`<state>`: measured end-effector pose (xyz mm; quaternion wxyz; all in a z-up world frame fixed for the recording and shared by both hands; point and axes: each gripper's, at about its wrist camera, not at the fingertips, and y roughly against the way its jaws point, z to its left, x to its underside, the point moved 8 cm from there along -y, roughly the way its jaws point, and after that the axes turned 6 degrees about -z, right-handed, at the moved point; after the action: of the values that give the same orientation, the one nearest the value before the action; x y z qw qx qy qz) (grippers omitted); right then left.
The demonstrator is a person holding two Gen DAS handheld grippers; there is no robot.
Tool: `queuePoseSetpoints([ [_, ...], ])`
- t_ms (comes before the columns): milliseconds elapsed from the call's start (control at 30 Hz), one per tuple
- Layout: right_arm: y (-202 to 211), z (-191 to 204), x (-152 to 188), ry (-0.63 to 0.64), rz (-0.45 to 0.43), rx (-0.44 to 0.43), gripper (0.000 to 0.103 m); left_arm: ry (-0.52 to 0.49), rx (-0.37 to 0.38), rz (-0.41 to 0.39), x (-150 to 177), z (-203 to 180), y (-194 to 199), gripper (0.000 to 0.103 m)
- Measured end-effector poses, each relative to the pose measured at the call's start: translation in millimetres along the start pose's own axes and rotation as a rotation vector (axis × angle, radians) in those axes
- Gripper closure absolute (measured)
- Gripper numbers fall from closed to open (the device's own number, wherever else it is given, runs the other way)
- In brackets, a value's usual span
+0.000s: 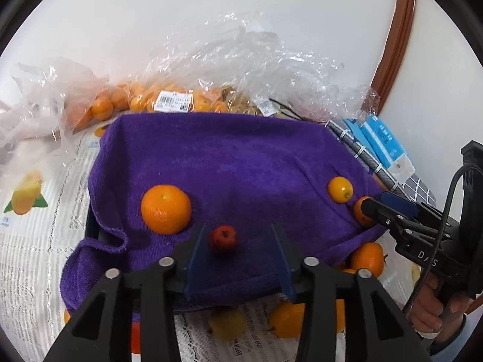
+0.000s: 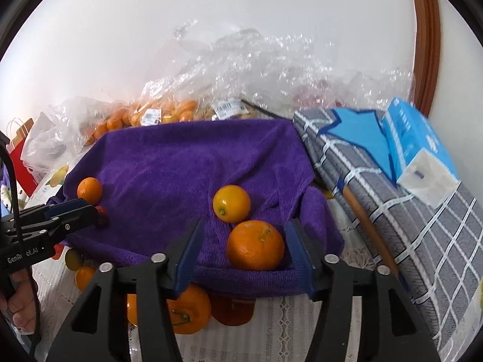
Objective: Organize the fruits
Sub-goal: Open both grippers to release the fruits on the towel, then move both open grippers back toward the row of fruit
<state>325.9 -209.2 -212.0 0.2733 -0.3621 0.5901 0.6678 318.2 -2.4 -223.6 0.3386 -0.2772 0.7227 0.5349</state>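
Fruits under purple towel (image 1: 229, 163) front edge half hidden; bagged oranges (image 1: 108, 105) blurred behind plastic.

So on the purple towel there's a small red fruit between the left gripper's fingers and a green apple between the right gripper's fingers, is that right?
Not quite. The right wrist view shows an orange, not a green apple, between the right gripper fingers. The small red fruit does sit between the left gripper fingers on the purple towel.
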Motion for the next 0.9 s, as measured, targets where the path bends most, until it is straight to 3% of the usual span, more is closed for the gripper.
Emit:
queuePoseSetpoints([
  [200,21,-5,1,-0.054,0.009,0.039,0.043,-0.040,-0.046,-0.092,-11,5,16,0.055],
  [333,43,0,15,-0.039,0.017,0.036,0.041,-0.023,-0.037,-0.106,-15,6,20,0.054],
  [600,41,21,43,-0.028,0.054,-0.060,0.041,-0.016,-0.096,-0.153,-16,15,34,0.054],
  [800,25,33,48,-0.079,0.114,-0.168,0.041,0.058,-0.072,-0.163,-9,26,54,0.053],
  [833,24,32,48,-0.093,0.108,-0.171,0.044,0.068,-0.065,-0.162,-6,26,57,0.053],
  [900,23,33,46,-0.109,0.113,-0.194,0.061,0.088,-0.044,-0.154,-2,26,60,0.053],
])
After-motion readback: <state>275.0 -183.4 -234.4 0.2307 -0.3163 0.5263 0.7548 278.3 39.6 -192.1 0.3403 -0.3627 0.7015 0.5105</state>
